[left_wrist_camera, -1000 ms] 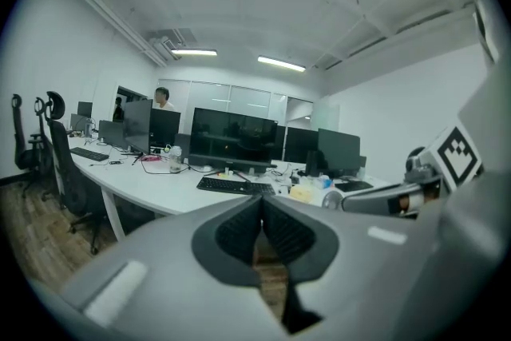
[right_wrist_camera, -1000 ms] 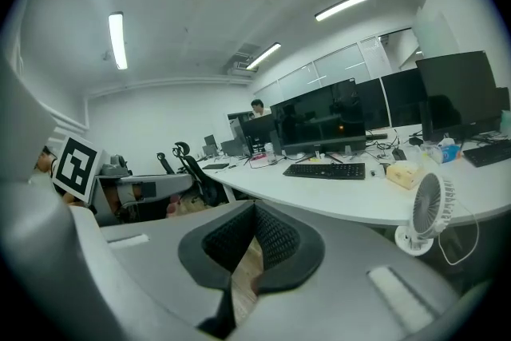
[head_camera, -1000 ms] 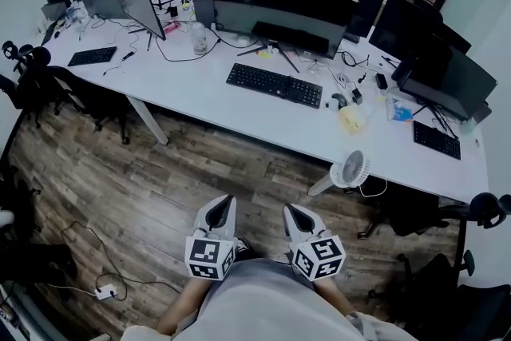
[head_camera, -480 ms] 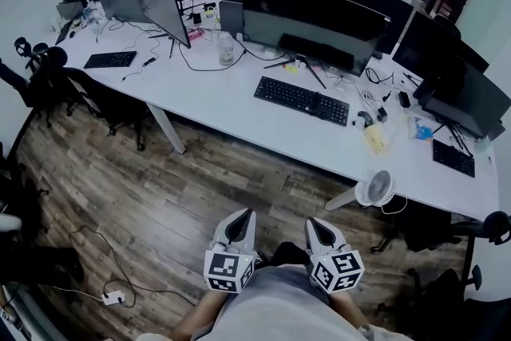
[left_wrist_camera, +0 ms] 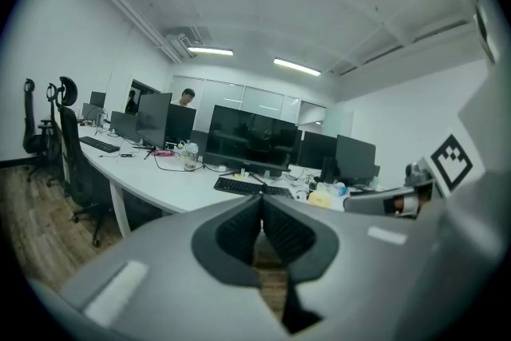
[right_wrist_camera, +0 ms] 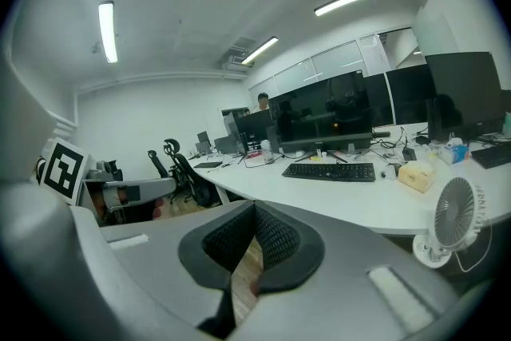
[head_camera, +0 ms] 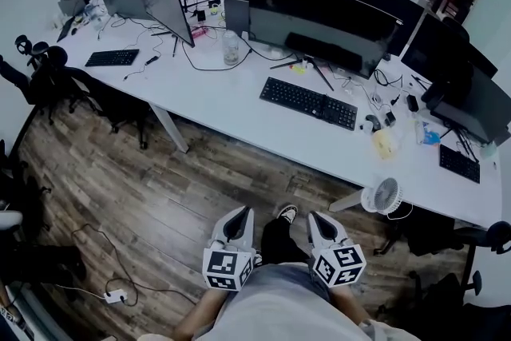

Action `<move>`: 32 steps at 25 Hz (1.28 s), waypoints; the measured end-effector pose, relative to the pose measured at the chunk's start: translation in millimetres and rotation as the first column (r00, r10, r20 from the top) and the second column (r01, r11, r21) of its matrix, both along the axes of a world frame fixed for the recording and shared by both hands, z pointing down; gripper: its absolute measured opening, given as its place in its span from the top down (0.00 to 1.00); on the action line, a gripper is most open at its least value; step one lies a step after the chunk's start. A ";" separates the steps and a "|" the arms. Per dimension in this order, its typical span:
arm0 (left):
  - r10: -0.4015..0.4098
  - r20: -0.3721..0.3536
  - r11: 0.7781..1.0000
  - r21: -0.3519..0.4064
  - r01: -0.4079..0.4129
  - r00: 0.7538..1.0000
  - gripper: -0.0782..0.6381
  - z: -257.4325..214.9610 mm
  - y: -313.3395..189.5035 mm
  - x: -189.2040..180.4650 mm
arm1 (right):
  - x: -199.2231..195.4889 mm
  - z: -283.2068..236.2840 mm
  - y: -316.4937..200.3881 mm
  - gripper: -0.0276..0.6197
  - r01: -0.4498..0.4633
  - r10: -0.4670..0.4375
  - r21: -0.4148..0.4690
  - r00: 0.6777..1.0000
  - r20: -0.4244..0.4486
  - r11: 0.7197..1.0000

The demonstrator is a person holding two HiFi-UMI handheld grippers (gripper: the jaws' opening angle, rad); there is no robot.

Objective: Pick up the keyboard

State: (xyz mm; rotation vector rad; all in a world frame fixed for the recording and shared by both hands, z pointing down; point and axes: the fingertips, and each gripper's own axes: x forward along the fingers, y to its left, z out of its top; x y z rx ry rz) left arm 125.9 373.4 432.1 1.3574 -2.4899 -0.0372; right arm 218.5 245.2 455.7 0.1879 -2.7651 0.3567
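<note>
A black keyboard [head_camera: 308, 103] lies on the long white desk [head_camera: 239, 104] in front of a wide dark monitor [head_camera: 331, 18]; it also shows in the left gripper view [left_wrist_camera: 253, 188] and the right gripper view [right_wrist_camera: 329, 171]. My left gripper [head_camera: 240, 216] and right gripper [head_camera: 316, 220] are held low near my body, over the wooden floor, well short of the desk. Both are shut with nothing between their jaws. A shoe [head_camera: 286, 213] shows between them.
The desk carries several monitors, a second keyboard [head_camera: 112, 57] at far left, another [head_camera: 458, 163] at right, a glass jar [head_camera: 231, 49], cables and a yellow box [head_camera: 384, 143]. A small white fan [head_camera: 382, 196] stands by the desk edge. Office chairs [head_camera: 48, 76] stand at left.
The view has drawn slightly closer to the desk, and the keyboard sits a little more to the right in the head view. A shoe has come into view between the grippers. Both stay shut.
</note>
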 end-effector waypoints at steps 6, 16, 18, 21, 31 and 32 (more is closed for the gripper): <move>0.016 -0.006 1.000 -0.011 -0.016 1.000 0.89 3.9 -27.8 -27.0 | -30.6 3.6 -30.7 0.96 -0.031 0.031 -0.010 1.000 -0.003 0.999; 0.048 -0.062 0.997 -0.054 -0.052 0.997 0.89 16.8 -117.9 -102.4 | -99.2 18.8 -117.1 0.96 -0.079 0.076 -0.054 0.996 -0.047 0.995; 0.048 -0.042 0.996 -0.073 -0.051 0.998 0.89 13.2 -139.2 -117.7 | -113.2 18.8 -140.4 0.96 -0.092 0.090 -0.050 0.995 -0.049 0.994; 0.063 0.002 0.993 -0.103 -0.062 0.998 0.89 7.4 -173.7 -136.2 | -132.6 20.9 -177.7 0.96 -0.111 0.107 -0.063 0.992 -0.063 0.992; 0.151 -0.030 0.982 -0.112 -0.154 0.988 0.89 11.7 -278.0 -174.5 | -178.0 30.0 -260.7 0.96 -0.151 0.144 -0.097 0.986 -0.079 0.984; 0.168 -0.027 0.979 -0.111 -0.170 0.985 0.89 10.9 -288.0 -173.8 | -180.1 30.3 -266.6 0.96 -0.156 0.149 -0.099 0.986 -0.079 0.983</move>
